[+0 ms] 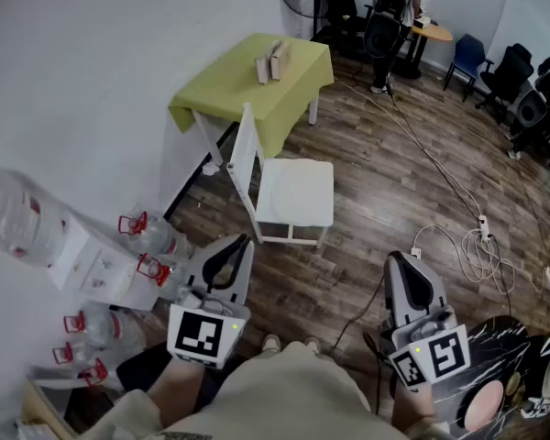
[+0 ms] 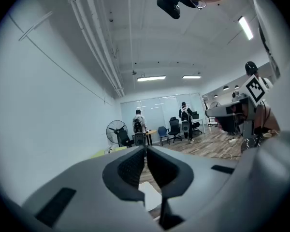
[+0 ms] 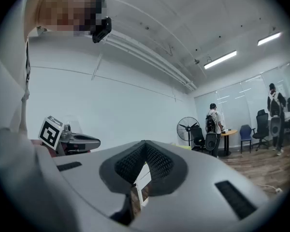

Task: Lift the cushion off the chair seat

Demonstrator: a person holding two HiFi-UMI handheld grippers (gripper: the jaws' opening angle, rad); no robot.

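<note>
Head view: we stand a few steps short of the white chair (image 1: pixel 257 168), which sits on the wood floor (image 1: pixel 385 181) beside a table (image 1: pixel 247 85) w/ a green cloth. The white cushion (image 1: pixel 296 192) lies flat on the seat, untouched. Left gripper (image 1: pixel 242 240) and right gripper (image 1: pixel 393 258) are both held low, close to our body, tips aimed fwd toward the chair but well apart from it. Water bottles (image 1: pixel 145 230) stand by the wall at left; a cable (image 1: pixel 458 241) runs over the floor at right.

Left gripper view: jaws pressed together, nothing betw. them. Below the tips a white patch shows, prob. the seat or cushion, too small to be sure. People (image 2: pixel 139 123) and a fan (image 2: pixel 116 130) are far off at the room's back.

Right gripper view: jaws likewise closed on nothing; a bit of the chair peeks thru under them.

Progress, as we judge it: nothing done yet. Left to do: walk up, open the jaws, take the cushion by an edge, raise it clear of the seat.
</note>
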